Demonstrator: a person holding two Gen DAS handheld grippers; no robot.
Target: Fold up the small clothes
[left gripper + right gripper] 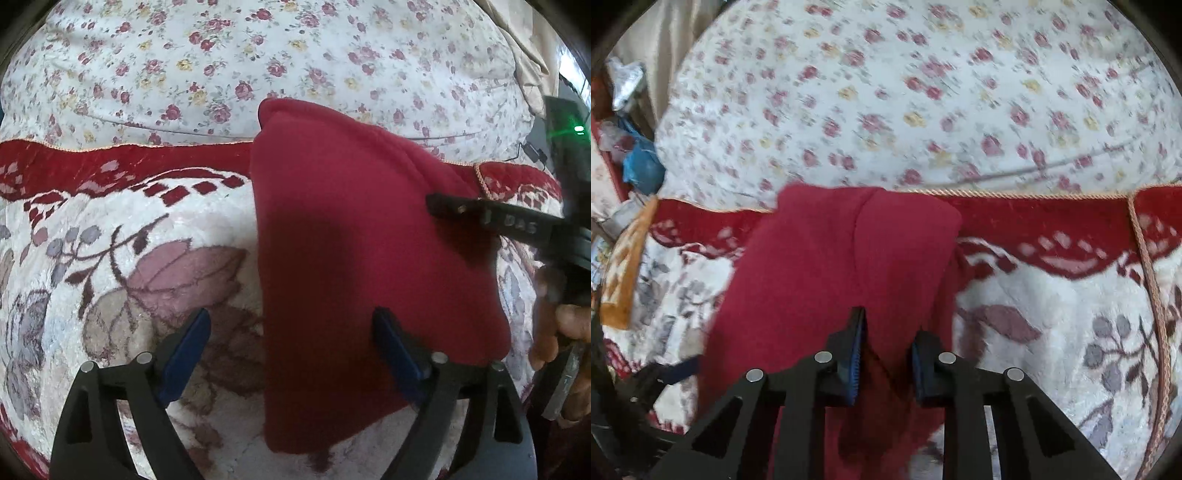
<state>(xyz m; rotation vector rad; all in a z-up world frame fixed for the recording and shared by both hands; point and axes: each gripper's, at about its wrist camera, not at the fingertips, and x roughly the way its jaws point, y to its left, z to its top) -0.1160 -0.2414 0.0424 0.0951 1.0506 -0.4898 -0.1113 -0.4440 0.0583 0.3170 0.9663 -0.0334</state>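
A dark red fleece garment lies folded lengthwise on a plush floral blanket. My left gripper is open above its near left edge, one finger over the blanket and one over the cloth, holding nothing. My right gripper reaches in from the right over the garment's right side. In the right wrist view the garment runs away from me, and the right gripper has its jaws narrowed on a raised fold of the red cloth.
Beyond the blanket's red border lies a white sheet with small roses. Clutter with a blue bag sits at far left. A device with a green light stands at far right.
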